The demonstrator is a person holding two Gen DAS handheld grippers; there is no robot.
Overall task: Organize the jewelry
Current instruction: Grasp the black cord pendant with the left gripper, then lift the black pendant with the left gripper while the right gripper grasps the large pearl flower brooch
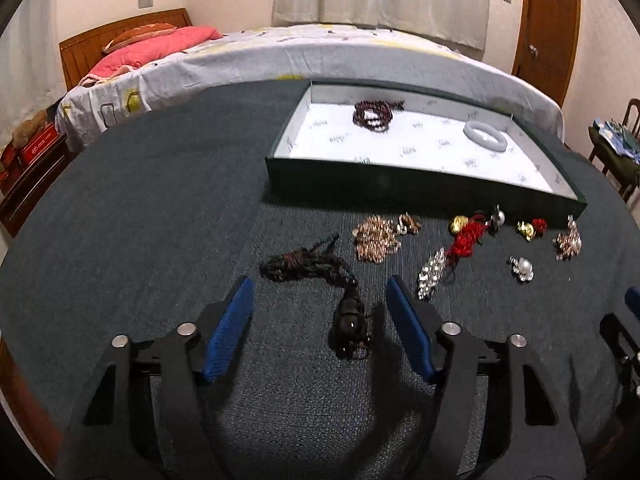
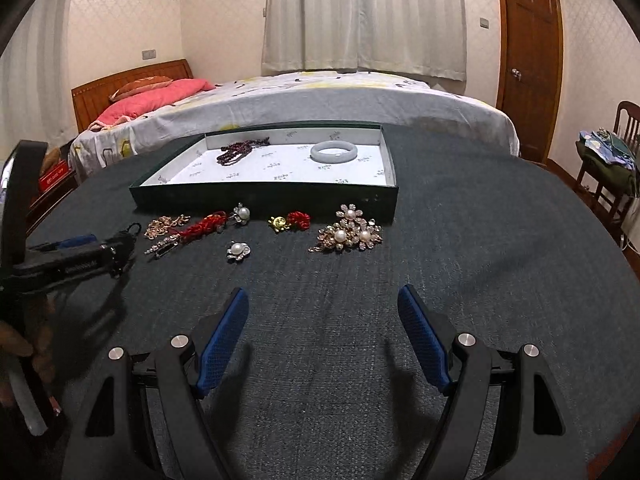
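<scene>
Both fingers spread, left fingers [image 1: 320, 292] straddling black cord pendant [image 1: 320, 280], right fingers [image 2: 323, 300] over bare cloth

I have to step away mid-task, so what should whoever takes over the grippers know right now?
Left gripper: open, empty, above the black cord necklace.
Right gripper: open, empty, over bare table.
Done: dark red bead bracelet and pale bangle lie in the green tray.
Left: the black necklace, gold chain, red cords, pearl brooches and crystal clip sit on the table before the tray.
</scene>
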